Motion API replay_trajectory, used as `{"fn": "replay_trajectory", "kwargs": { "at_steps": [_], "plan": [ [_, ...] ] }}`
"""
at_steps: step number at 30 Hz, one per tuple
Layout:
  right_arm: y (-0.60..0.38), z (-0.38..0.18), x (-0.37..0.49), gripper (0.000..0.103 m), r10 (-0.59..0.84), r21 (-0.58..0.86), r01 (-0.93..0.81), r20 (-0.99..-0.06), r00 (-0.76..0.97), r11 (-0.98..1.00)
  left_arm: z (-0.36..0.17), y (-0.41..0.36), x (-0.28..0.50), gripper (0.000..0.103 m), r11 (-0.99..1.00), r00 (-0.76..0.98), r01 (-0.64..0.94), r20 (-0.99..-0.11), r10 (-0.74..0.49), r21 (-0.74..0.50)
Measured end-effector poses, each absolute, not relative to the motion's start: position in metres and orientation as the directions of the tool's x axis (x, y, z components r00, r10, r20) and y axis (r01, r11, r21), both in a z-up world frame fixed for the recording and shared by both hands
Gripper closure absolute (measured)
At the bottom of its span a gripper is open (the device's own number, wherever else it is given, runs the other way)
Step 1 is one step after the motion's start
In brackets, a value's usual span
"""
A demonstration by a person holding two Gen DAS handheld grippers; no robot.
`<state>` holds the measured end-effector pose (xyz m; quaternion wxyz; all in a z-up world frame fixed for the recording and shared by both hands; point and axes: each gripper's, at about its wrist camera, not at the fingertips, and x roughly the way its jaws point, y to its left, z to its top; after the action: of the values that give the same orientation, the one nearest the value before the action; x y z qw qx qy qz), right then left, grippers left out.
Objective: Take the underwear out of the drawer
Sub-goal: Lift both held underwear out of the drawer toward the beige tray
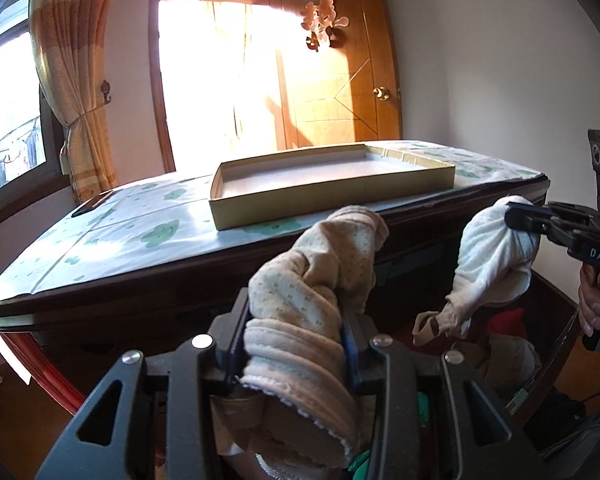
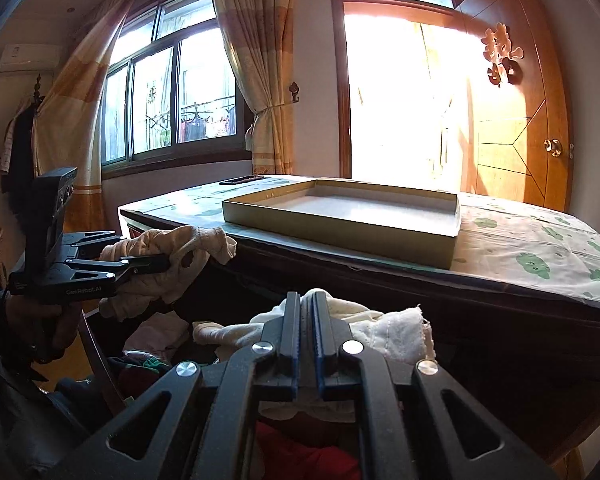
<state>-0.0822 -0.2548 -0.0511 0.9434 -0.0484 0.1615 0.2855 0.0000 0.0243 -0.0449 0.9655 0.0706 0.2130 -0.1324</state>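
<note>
A: Where's the underwear? Quick.

B: Two pieces, both lifted. My left gripper (image 1: 296, 344) has its jaws clamped on the beige dotted underwear (image 1: 312, 280), bunched up at centre-bottom of the left view. My right gripper (image 2: 308, 320) has its jaws pressed together on the white underwear (image 2: 392, 336), low centre of the right view; thin fabric, so the jaws look nearly closed.

A: Why held that high?

B: My guess: to clear the drawer (image 1: 556, 364) front and bring them up near the counter (image 1: 112, 236) edge. The shallow cardboard tray (image 1: 332, 184) sits on the counter, mid-frame, and looks like the likely drop spot. Can't confirm.

A: Are they free of the drawer?

B: The beige one hangs down past the bottom of the frame, so I can't tell if its tail is still in the pile. The white one dangles a strip toward the red clothes (image 1: 508, 320) at lower right; touching or not, unclear.

A: Anything else hidden?

B: The drawer interior is mostly blocked by my grippers. Doorway glare washes out the tray's far rim. There's a dark flat object (image 1: 92, 204) on the counter at left that I can't identify.
</note>
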Motion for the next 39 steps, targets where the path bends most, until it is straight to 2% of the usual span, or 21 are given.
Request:
{"fn": "replay_trajectory", "kwargs": {
  "at_steps": [17, 39],
  "plan": [
    [-0.258, -0.040, -0.090, 0.097, 0.553, 0.003, -0.571, -0.253, 0.794, 0.821, -0.036, 0.032, -0.006, 0.066, 0.962, 0.908, 0.268, -0.346, -0.236, 0.047],
    [-0.255, -0.012, -0.081, 0.097, 0.572, -0.013, -0.590, -0.233, 0.787, 0.807, -0.005, 0.036, -0.004, 0.066, 0.963, 0.927, 0.265, -0.288, -0.240, 0.050]
  ]
}}
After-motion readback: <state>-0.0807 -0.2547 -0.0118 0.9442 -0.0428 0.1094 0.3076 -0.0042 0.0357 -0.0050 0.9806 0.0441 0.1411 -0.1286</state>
